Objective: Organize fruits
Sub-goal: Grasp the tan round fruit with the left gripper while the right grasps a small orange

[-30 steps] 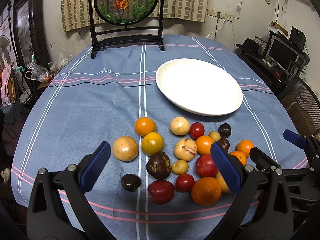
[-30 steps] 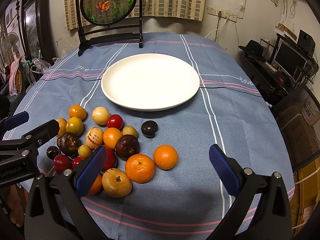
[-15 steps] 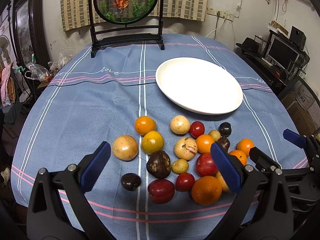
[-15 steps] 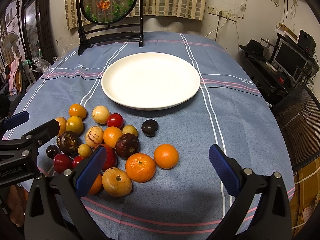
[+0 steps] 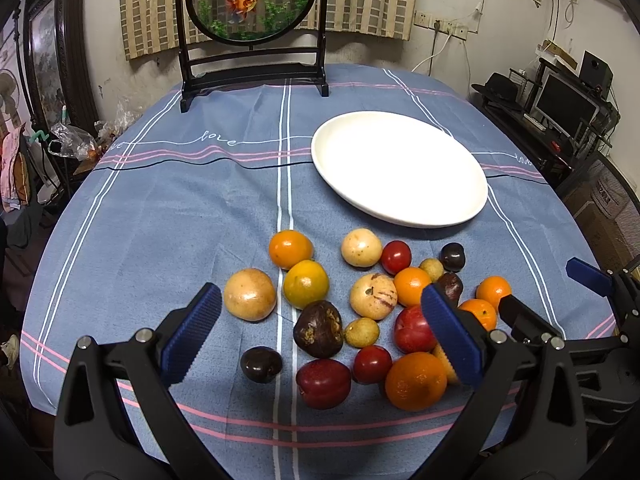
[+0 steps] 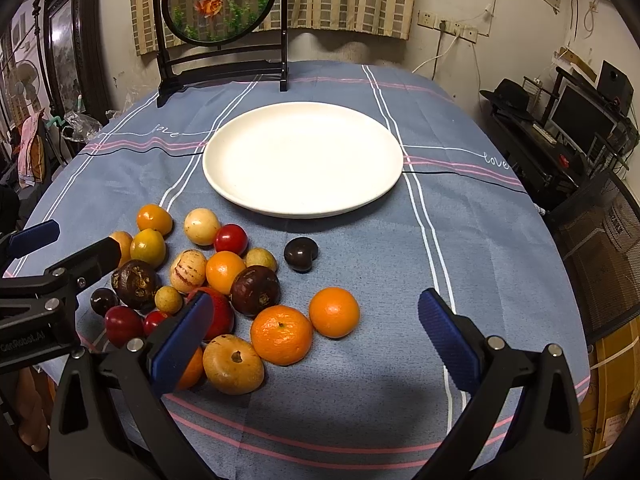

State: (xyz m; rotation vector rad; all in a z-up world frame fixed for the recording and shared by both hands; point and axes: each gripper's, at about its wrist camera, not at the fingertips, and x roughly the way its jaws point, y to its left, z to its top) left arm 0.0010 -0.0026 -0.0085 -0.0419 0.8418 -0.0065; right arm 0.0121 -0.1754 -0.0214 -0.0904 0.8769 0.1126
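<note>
Several fruits lie loose on the blue tablecloth: oranges (image 6: 281,334), red plums (image 5: 323,383), dark purple fruits (image 5: 318,328) and pale yellow ones (image 5: 250,294). An empty white plate (image 5: 400,168) sits beyond them; it also shows in the right wrist view (image 6: 302,158). My left gripper (image 5: 320,340) is open and empty, hovering over the near side of the fruit pile. My right gripper (image 6: 316,340) is open and empty, over the pile's right edge near two oranges (image 6: 334,312).
A round goldfish screen on a black stand (image 5: 252,20) stands at the table's far edge. A desk with a monitor (image 5: 568,100) is off to the right. Bags and clutter (image 5: 76,144) lie off to the left.
Both grippers have crept slightly forward toward the plate. They stay open and the fruits have not moved.
</note>
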